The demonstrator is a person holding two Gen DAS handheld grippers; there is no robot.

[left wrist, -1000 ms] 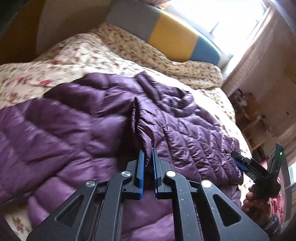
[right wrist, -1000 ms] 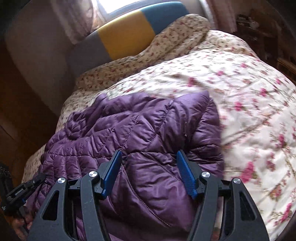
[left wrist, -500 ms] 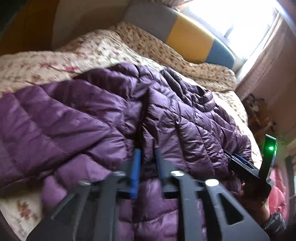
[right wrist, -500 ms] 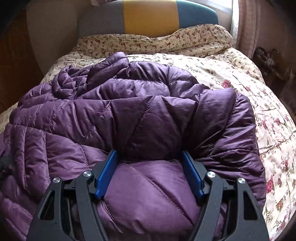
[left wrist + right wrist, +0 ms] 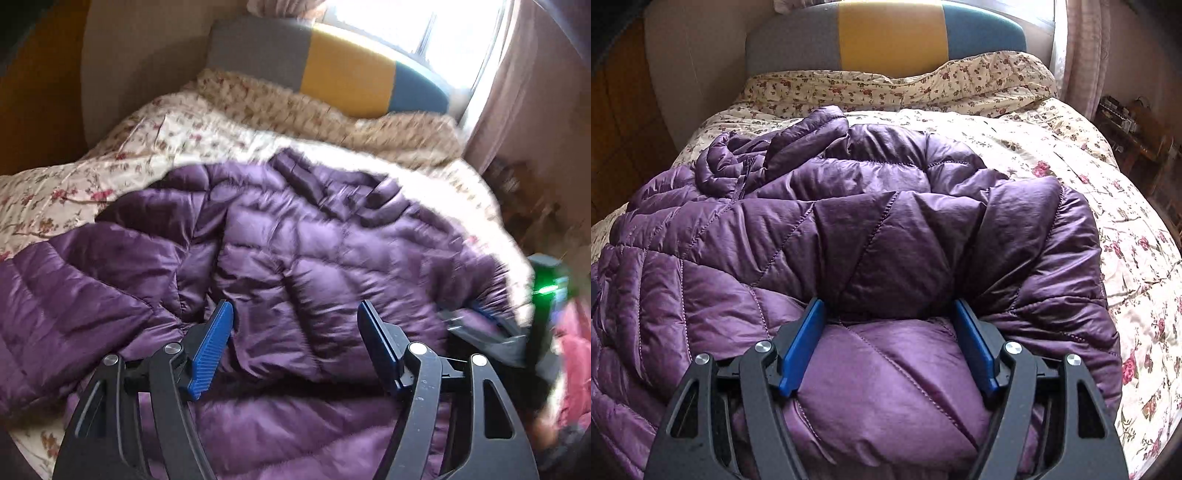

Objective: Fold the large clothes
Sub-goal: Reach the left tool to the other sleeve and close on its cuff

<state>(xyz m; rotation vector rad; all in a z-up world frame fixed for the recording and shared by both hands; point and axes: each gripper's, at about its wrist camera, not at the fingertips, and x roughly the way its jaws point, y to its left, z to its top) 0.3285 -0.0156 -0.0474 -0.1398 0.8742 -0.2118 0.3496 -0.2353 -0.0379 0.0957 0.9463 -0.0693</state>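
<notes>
Purple quilted down jacket [image 5: 871,229], heaped across near half of bed [image 5: 1071,177], toward left edge. Likely light, puffy, slippery, springy; best pinched at hem or seam. Left gripper [image 5: 295,325] opening, nothing clamped. Right gripper [image 5: 890,321] apart, straddling puffy fold, unclamped. Open quilt toward headboard [image 5: 890,33] and right edge.
</notes>
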